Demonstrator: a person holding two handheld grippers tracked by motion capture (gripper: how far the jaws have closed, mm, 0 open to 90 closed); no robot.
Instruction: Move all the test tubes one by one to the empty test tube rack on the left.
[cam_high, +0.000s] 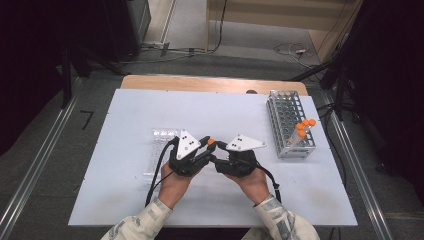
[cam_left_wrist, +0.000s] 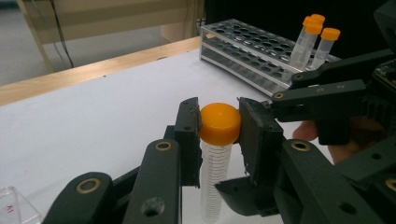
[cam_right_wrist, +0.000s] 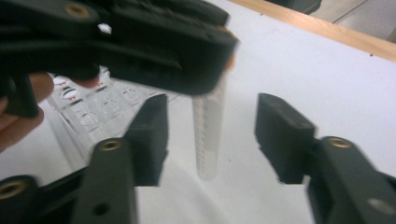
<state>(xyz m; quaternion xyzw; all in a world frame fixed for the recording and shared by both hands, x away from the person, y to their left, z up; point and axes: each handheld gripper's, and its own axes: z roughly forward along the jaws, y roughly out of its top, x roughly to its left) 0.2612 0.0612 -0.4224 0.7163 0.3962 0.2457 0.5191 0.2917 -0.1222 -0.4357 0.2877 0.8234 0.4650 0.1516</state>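
My left gripper (cam_left_wrist: 219, 125) is shut on the orange cap (cam_left_wrist: 220, 122) of a clear graduated tube (cam_left_wrist: 215, 179), which hangs upright above the white table. In the high view the left gripper (cam_high: 209, 145) and that cap (cam_high: 211, 141) sit at the table's middle. My right gripper (cam_right_wrist: 212, 135) is open, its jaws standing on either side of the tube's body (cam_right_wrist: 208, 140) without touching it. The right gripper (cam_high: 223, 150) faces the left one from the right. A metal tube rack (cam_high: 289, 122) at the right holds three orange-capped tubes (cam_high: 303, 129).
A clear plastic tray (cam_high: 159, 150) lies on the white table (cam_high: 125, 120) just left of my left hand. The metal rack (cam_left_wrist: 252, 51) stands beyond the grippers, with the capped tubes (cam_left_wrist: 312, 42) at its end. The table's wooden far edge (cam_high: 210, 82) runs behind.
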